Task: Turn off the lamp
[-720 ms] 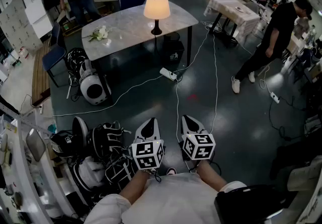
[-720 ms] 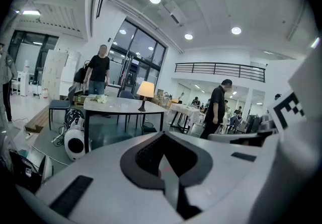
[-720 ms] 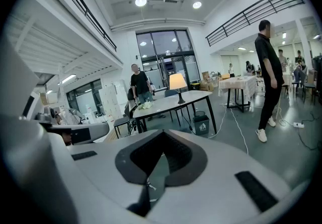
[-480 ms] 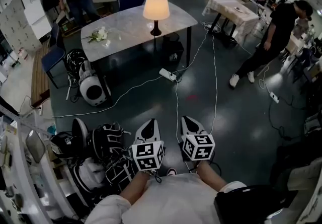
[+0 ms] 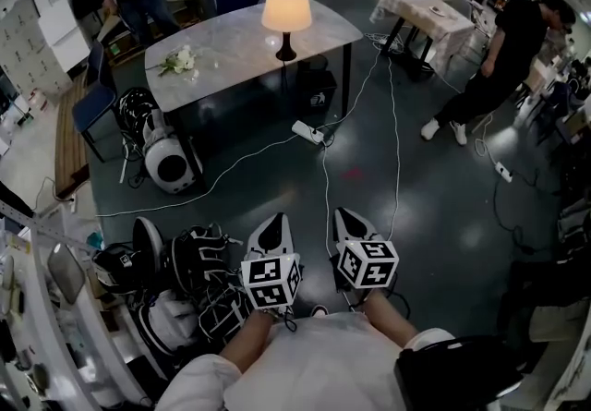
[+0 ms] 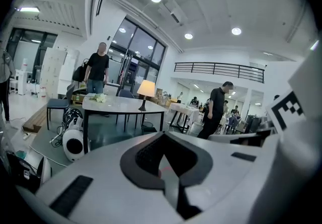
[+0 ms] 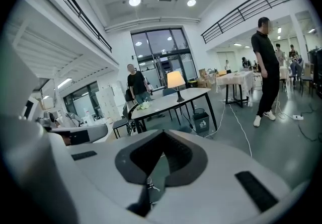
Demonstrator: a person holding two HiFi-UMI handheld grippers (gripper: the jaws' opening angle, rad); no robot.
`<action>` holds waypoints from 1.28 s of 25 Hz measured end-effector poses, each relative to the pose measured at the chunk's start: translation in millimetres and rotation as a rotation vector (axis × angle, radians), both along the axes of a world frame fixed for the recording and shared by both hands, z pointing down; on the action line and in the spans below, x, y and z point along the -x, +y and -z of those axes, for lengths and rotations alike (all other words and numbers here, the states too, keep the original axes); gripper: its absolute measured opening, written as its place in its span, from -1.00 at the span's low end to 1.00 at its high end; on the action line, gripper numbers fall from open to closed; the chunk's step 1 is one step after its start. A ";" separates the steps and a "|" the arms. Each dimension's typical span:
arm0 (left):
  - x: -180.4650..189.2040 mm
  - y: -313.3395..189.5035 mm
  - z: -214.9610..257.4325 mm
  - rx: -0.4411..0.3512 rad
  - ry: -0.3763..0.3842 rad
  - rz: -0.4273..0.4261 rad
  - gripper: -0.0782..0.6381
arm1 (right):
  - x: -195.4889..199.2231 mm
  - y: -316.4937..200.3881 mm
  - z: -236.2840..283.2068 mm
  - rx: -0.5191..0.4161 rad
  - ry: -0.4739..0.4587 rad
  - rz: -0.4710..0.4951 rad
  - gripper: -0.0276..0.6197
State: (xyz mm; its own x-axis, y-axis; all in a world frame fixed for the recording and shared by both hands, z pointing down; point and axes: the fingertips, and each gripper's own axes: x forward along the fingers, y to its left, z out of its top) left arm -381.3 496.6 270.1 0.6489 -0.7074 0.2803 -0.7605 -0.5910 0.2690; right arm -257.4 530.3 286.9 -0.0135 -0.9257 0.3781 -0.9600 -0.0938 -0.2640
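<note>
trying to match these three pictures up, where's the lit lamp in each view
Head view: the lamp stands top centre, on the grey table.
Left gripper view: lamp small, left of centre, above the grey shell.
Right gripper view: lamp just right of centre, mid-height.
Shared landmark: the white flowers lie on that table, left of the lamp in all three.

Bright overhead — lamp [image 5: 286,8] aglow — fisheye edges

No words or numbers can be read. The black bin [image 5: 317,95] under the surface [image 5: 240,42] bears a white mark, too small to read.
</note>
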 end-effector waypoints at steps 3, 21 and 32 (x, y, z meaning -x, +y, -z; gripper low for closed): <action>6.2 -11.5 -1.8 0.000 -0.006 -0.014 -0.81 | 4.3 -9.6 -3.3 0.007 0.000 -0.014 -0.92; 8.2 -72.3 -35.8 0.047 -0.032 -0.057 -0.81 | 2.0 -61.4 -36.1 0.070 -0.002 -0.059 -0.92; -48.8 -165.0 -33.0 0.040 -0.047 -0.008 -0.81 | -57.1 -161.7 -29.4 0.054 0.000 -0.017 -0.92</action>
State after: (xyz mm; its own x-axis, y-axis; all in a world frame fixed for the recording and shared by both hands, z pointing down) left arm -332.5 331.6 303.1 0.6403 -0.6896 0.3383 -0.7678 -0.5868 0.2570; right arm -200.2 368.7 316.3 0.0022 -0.9040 0.4276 -0.9582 -0.1242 -0.2577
